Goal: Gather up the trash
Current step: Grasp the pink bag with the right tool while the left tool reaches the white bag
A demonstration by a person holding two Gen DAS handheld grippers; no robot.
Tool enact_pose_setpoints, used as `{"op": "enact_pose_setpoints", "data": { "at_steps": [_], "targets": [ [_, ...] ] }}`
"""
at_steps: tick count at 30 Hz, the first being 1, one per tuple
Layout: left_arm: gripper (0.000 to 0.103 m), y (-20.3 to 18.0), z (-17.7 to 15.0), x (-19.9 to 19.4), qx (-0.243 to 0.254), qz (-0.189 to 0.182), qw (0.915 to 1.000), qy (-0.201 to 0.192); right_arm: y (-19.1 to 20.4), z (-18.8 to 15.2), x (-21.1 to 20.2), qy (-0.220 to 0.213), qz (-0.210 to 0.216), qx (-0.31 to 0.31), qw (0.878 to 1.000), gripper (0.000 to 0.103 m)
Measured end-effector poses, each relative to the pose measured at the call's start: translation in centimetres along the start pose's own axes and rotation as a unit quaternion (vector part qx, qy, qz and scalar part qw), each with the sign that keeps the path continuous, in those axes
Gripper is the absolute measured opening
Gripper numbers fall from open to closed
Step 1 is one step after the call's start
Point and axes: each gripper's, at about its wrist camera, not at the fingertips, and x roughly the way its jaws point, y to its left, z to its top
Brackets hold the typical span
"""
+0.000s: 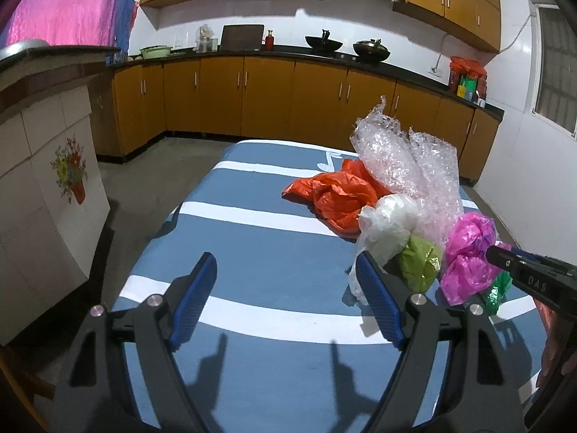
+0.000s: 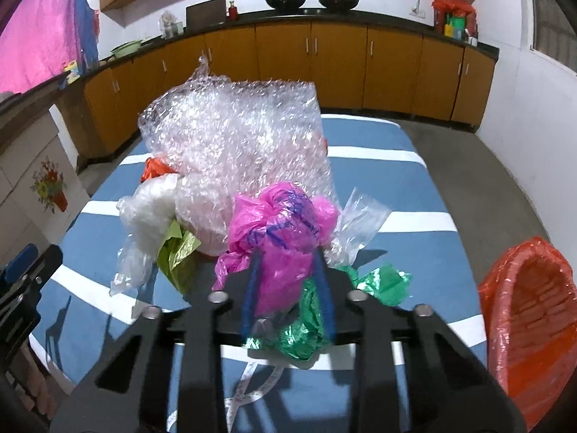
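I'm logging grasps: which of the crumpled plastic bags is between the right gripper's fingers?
The pink bag: it sits between the right gripper fingers, unlike the white bag and orange bag.

My left gripper (image 1: 286,288) is matte black plastic with ribbed blue rubber finger pads (image 1: 194,299) and round silver pivot screws. My right gripper (image 2: 286,288) matches it, its side bearing pale stamped letters.

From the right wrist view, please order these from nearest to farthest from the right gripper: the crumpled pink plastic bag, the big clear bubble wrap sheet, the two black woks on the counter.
1. Crumpled pink plastic bag: between the fingers of the right gripper.
2. Big clear bubble wrap sheet: behind it, mid-table.
3. Two black woks: on the far counter.
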Motion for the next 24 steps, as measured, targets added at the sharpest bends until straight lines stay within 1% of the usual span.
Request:
{"op": "enact_pose_setpoints", "data": {
  "at_steps": [1,5,10,17,20,24],
  "targets": [
    [0.078,-0.1,0.0,0.1,0.000,-0.001,1.0000,0.001,0.0,0.0,-0.1,0.000,0.001,-0.002,1.000,0.015],
    [0.078,-0.8,0.1,0.3,0.006,-0.010,0.9999,0.002,0.3,0.3,-0.6,-0.011,0.008,-0.009,1.000,0.009],
    [0.078,-1.7,0.9,1.0,0.009,-0.027,0.9996,0.003,0.7,1.0,-1.8,-0.036,0.019,-0.014,0.999,0.007],
    [0.078,-3.5,2.8,3.0,0.019,-0.049,0.9986,0.006,0.4,2.3,-4.3,-0.076,0.025,-0.007,0.997,0.006],
    [0.078,-4.5,3.5,4.5,0.026,-0.060,0.9977,0.015,-0.2,2.8,-5.2,-0.090,0.026,0.001,0.996,0.006],
    [0.078,-5.1,4.0,6.3,0.020,-0.074,0.9966,0.032,-0.6,3.0,-6.0,-0.100,0.028,0.008,0.995,0.006]
  ]
}}
